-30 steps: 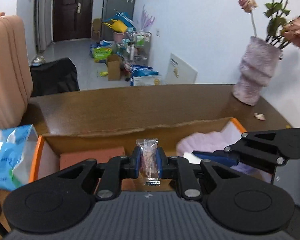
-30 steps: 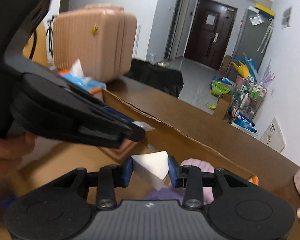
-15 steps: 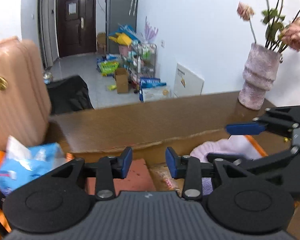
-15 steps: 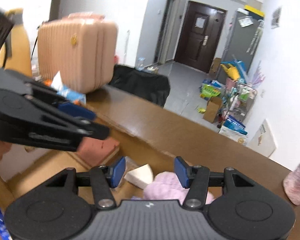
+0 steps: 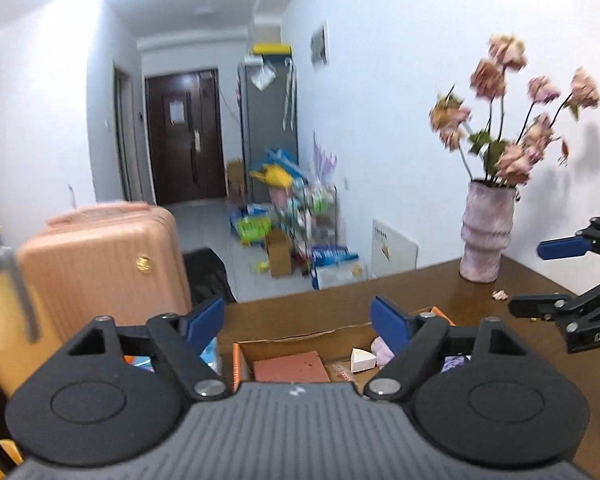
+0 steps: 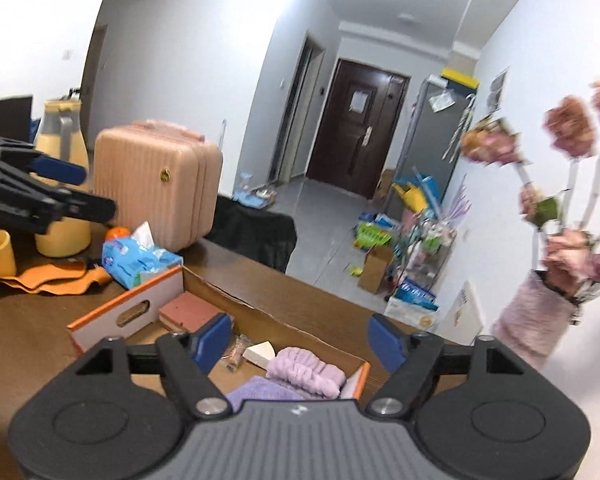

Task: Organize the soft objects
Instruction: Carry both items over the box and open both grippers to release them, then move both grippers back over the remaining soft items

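Both claws, left claw (image 5: 298, 322) and right claw (image 6: 302, 338), hang empty with jaws opening above the cardboard box (image 6: 128, 308) at lower centre, where sponge wedge (image 6: 260, 354), pink headband (image 6: 306, 372) and brick-red block (image 6: 188, 308) lie gathered for tidy storage

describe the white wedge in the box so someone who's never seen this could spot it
Find the open cardboard box with orange edges on the brown wooden table. Near its middle lies the small white wedge-shaped sponge, between a clear-wrapped snack packet and a fluffy lilac headband. It is the box's only white, sharp-cornered piece.
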